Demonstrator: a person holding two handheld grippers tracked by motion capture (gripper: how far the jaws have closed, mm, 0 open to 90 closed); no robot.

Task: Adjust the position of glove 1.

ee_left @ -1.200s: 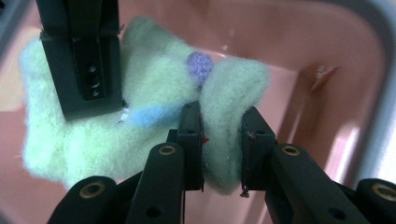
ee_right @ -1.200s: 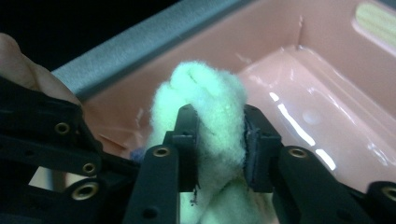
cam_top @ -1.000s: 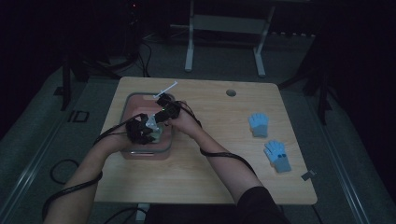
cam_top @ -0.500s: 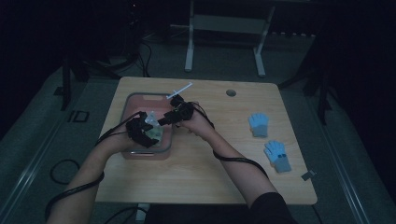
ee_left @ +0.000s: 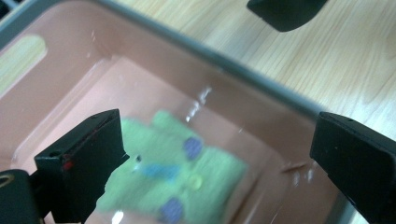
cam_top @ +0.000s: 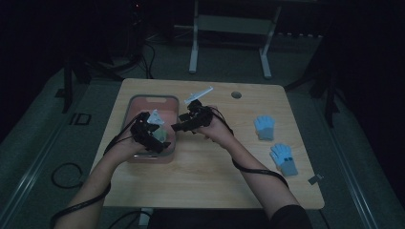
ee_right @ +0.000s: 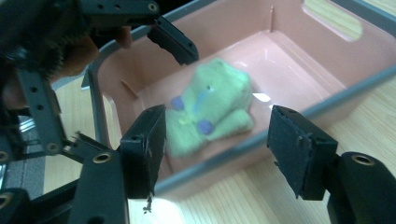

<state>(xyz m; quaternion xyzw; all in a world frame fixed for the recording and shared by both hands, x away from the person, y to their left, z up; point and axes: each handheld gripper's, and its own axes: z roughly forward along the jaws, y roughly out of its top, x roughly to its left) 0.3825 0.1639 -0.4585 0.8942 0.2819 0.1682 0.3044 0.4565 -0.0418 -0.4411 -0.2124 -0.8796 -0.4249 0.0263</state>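
Looks like a lab or recording studio, dimly lit. Light wooden table (cam_top: 200, 181) set alone on grey carpet (cam_top: 43, 157), dark all around. White metal stand (cam_top: 229, 28) behind, black tripod legs (cam_top: 71, 81) at the left, cables (cam_top: 64, 174) loose on the floor. No home furniture, no shop fittings.

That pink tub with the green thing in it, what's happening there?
A person holds a gripper in each hand over a wooden table. A small green glove lies inside the pink tub. The left gripper hangs over the tub with its jaws open above the glove, not pinching it. The right gripper sits just outside the tub's rim, also open and empty. Two blue gloves lie on the table off to the right.
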